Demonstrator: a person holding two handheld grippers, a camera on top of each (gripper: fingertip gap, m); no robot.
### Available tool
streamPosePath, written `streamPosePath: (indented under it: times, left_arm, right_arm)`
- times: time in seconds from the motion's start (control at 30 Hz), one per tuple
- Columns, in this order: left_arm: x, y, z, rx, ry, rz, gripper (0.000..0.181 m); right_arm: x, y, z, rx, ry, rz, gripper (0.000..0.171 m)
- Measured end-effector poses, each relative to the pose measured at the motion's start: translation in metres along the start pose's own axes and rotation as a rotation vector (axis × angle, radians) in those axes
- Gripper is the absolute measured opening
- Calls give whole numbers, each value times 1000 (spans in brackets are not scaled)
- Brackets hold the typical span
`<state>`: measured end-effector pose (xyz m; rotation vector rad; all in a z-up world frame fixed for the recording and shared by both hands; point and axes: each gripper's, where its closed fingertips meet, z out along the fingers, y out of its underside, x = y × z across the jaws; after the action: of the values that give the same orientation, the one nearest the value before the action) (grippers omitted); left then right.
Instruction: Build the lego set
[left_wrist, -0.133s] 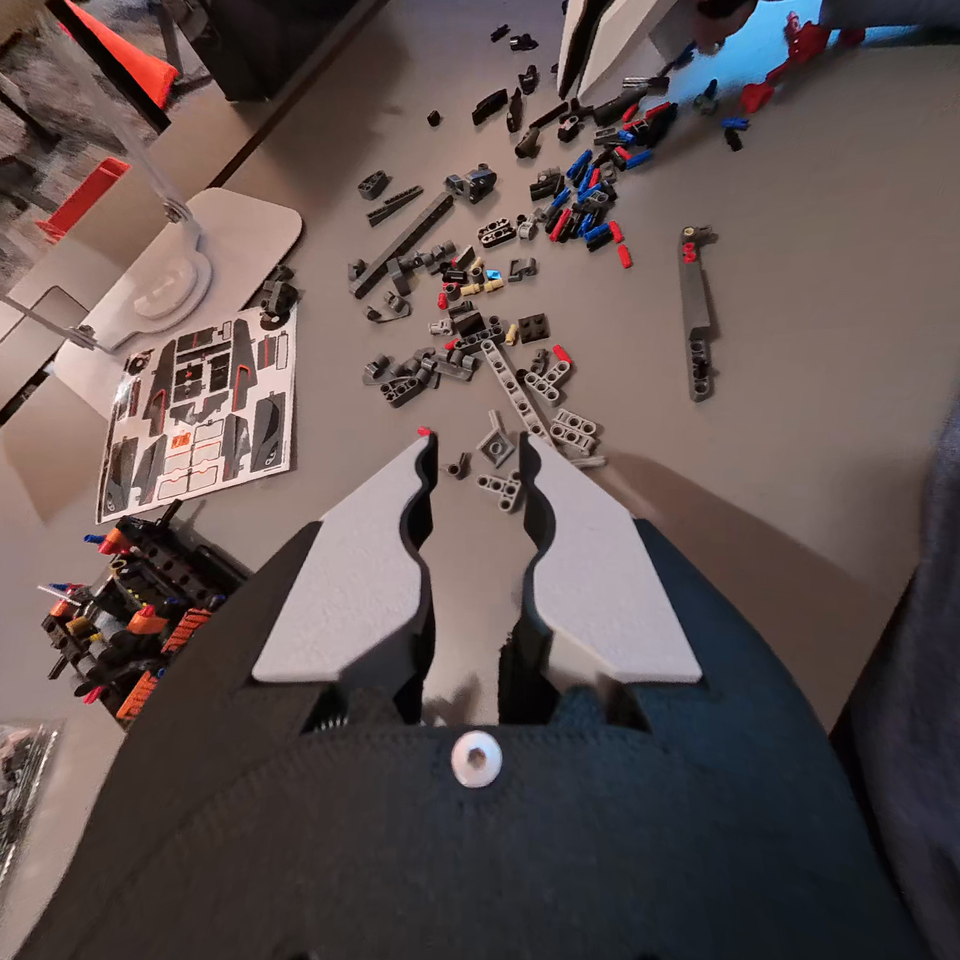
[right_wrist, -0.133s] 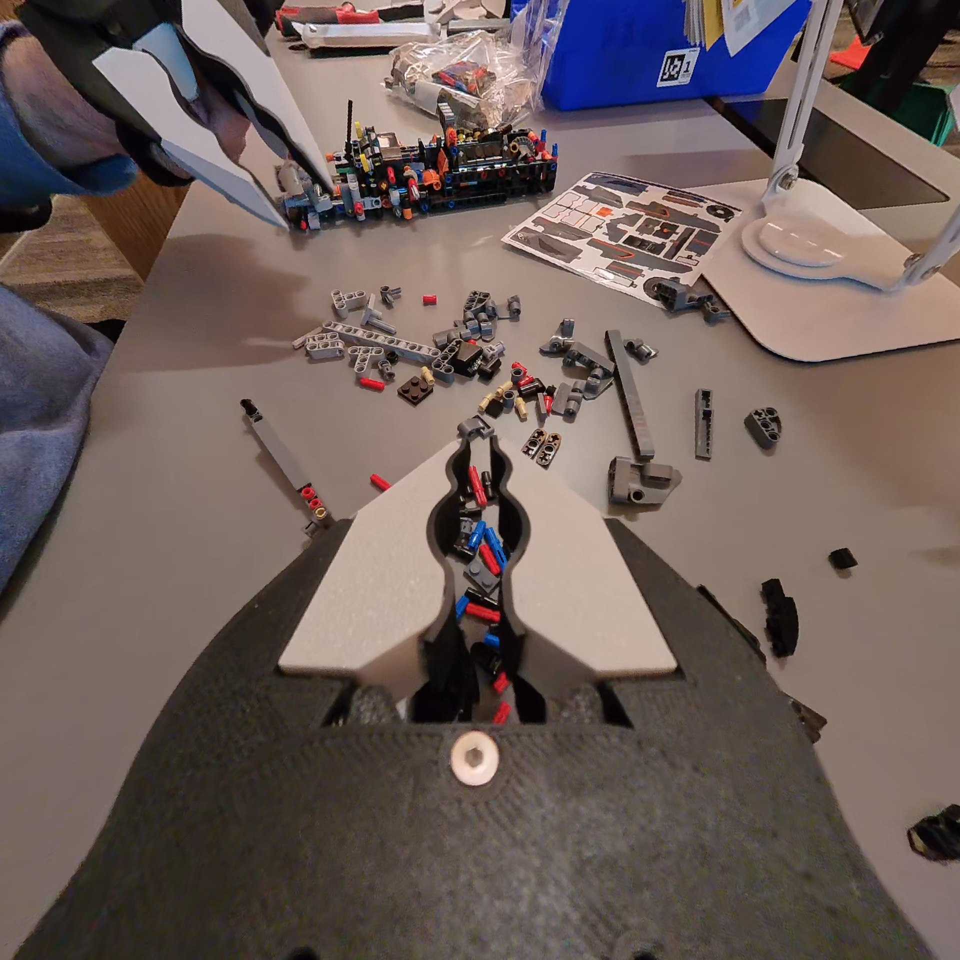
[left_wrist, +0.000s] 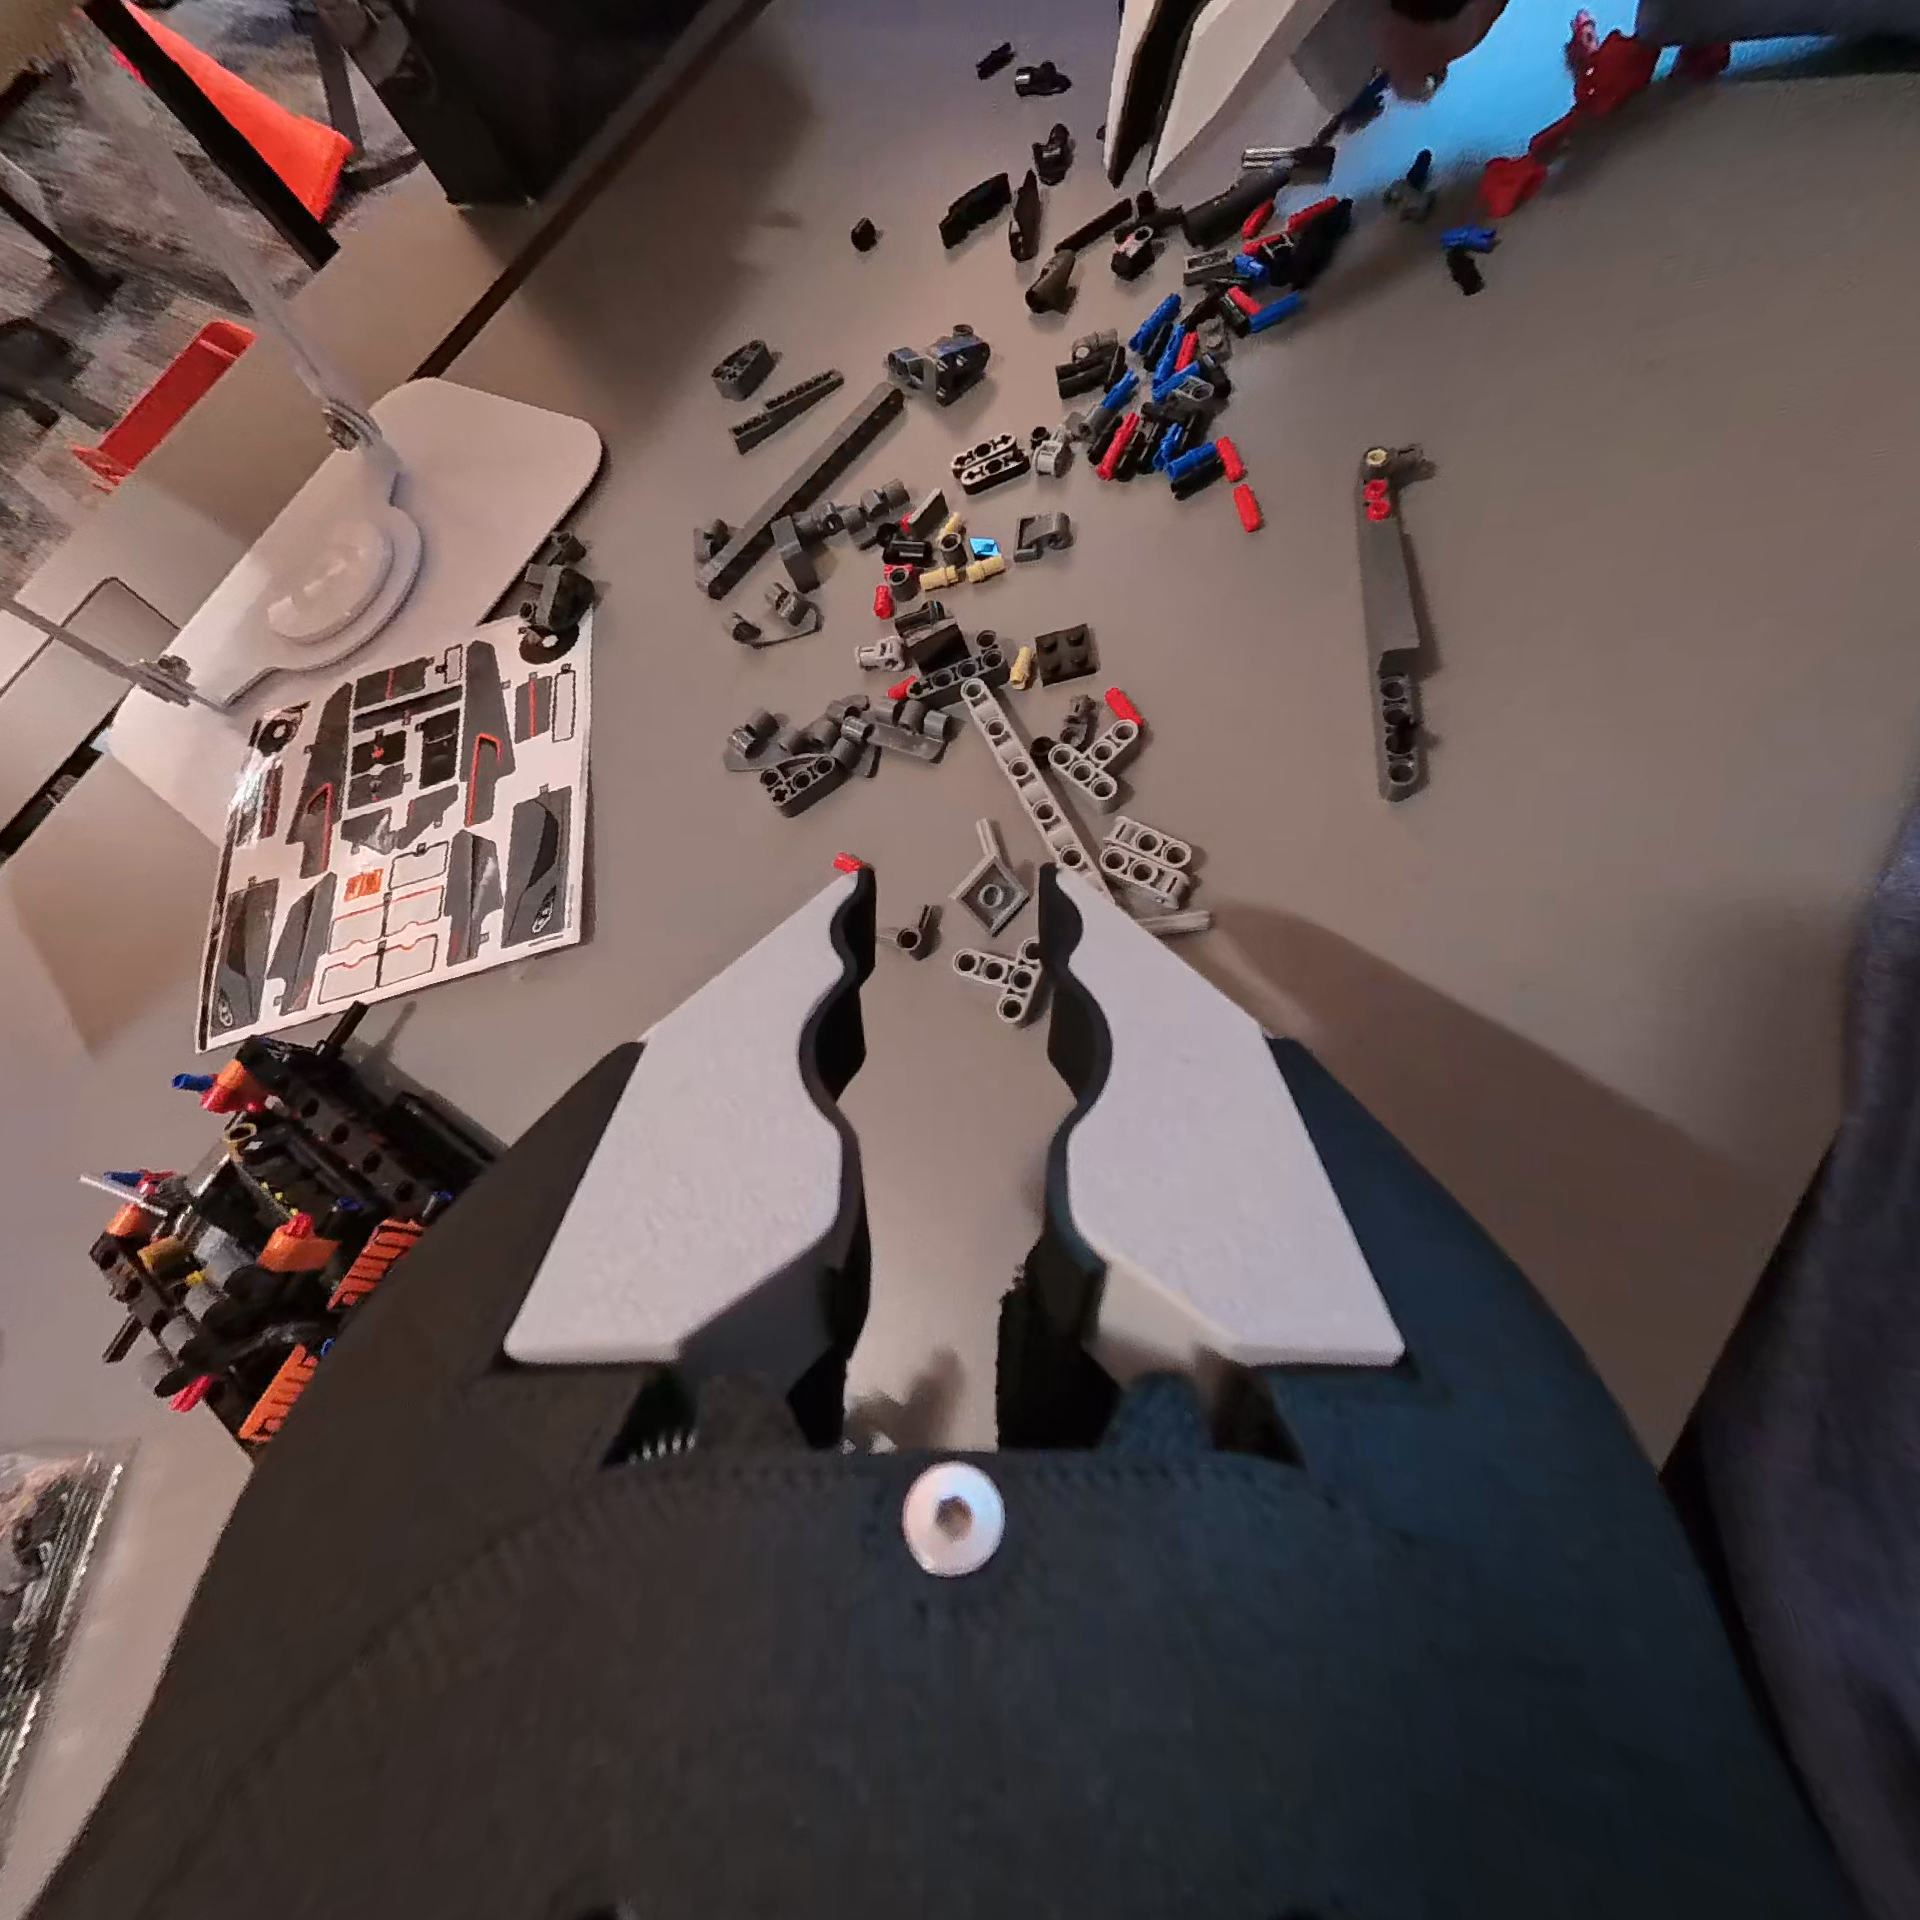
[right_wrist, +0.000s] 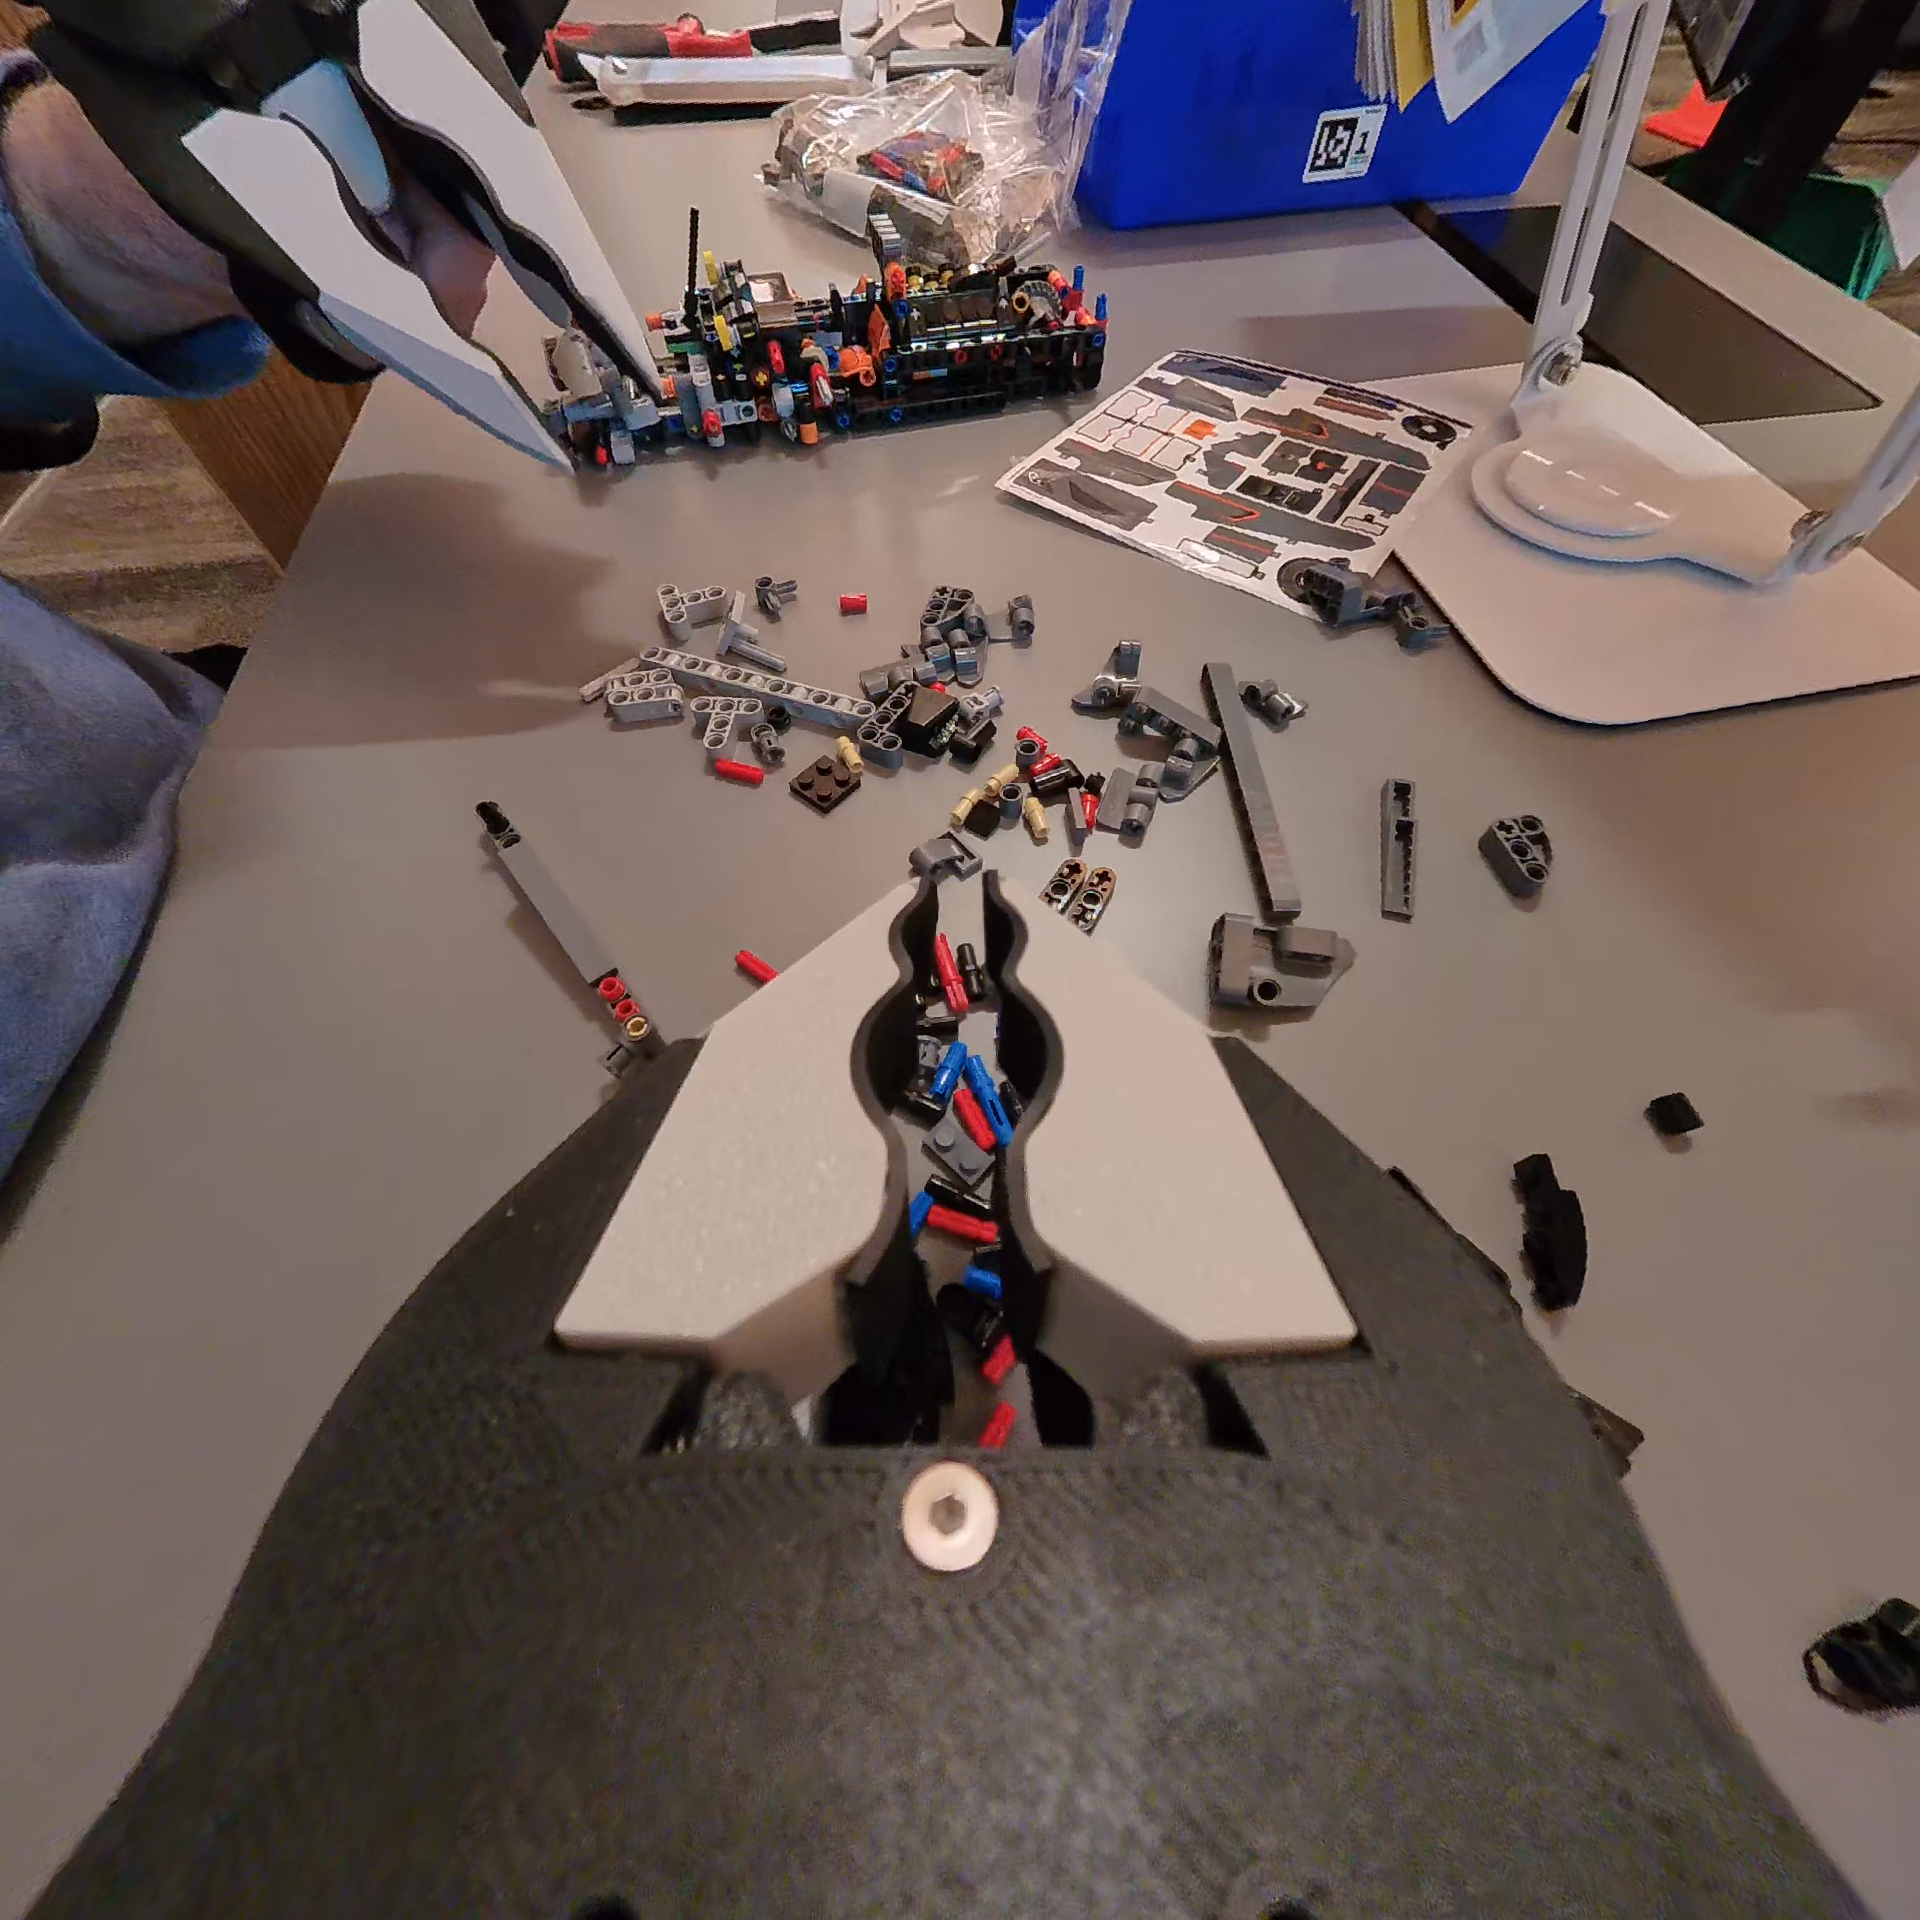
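Loose Lego Technic pieces (left_wrist: 987, 665) lie scattered on the grey table. My left gripper (left_wrist: 951, 883) is open and empty, raised above a small grey plate (left_wrist: 992, 894) and a light grey T-piece (left_wrist: 1003, 977). It also shows at the top left of the right wrist view (right_wrist: 597, 421). My right gripper (right_wrist: 956, 883) is empty, its jaws a narrow gap apart, over red, blue and black pins (right_wrist: 971, 1101). It also shows at the top of the left wrist view (left_wrist: 1138, 177). The partly built black model (left_wrist: 260, 1226) (right_wrist: 883, 343) stands beside a sticker sheet (left_wrist: 405, 831) (right_wrist: 1236, 468).
A long dark grey beam with red pins (left_wrist: 1392, 623) (right_wrist: 561, 914) lies apart from the pile. A white stand base (left_wrist: 416, 499) (right_wrist: 1662, 582), a blue bin (right_wrist: 1299, 104) and a bag of parts (right_wrist: 914, 156) sit at the back. A person's sleeve (right_wrist: 62, 831) is at the table edge. About 20 centimeters separates my left fingertips from my right. From my left tips it is roughly 7 centimeters to the small grey plate (left_wrist: 992, 894); from my right, 20 centimeters. It is also in sight in the right wrist view (right_wrist: 745, 646). From the left gripper's tips to the partly built black model (right_wrist: 883, 343) is close to 15 centimeters.
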<state>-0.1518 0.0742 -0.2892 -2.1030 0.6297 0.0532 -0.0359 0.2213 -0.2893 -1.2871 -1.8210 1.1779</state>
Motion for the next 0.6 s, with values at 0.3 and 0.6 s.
streamPosePath:
  times: [0.3, 0.6]
  left_arm:
    - [3, -1, 2, 22, 30, -50, 36]
    - [9, -2, 6, 27, 51, -61, 37]
  right_arm:
    - [5, 4, 1, -7, 14, 14, 8]
    - [5, 7, 2, -17, 16, 13, 7]
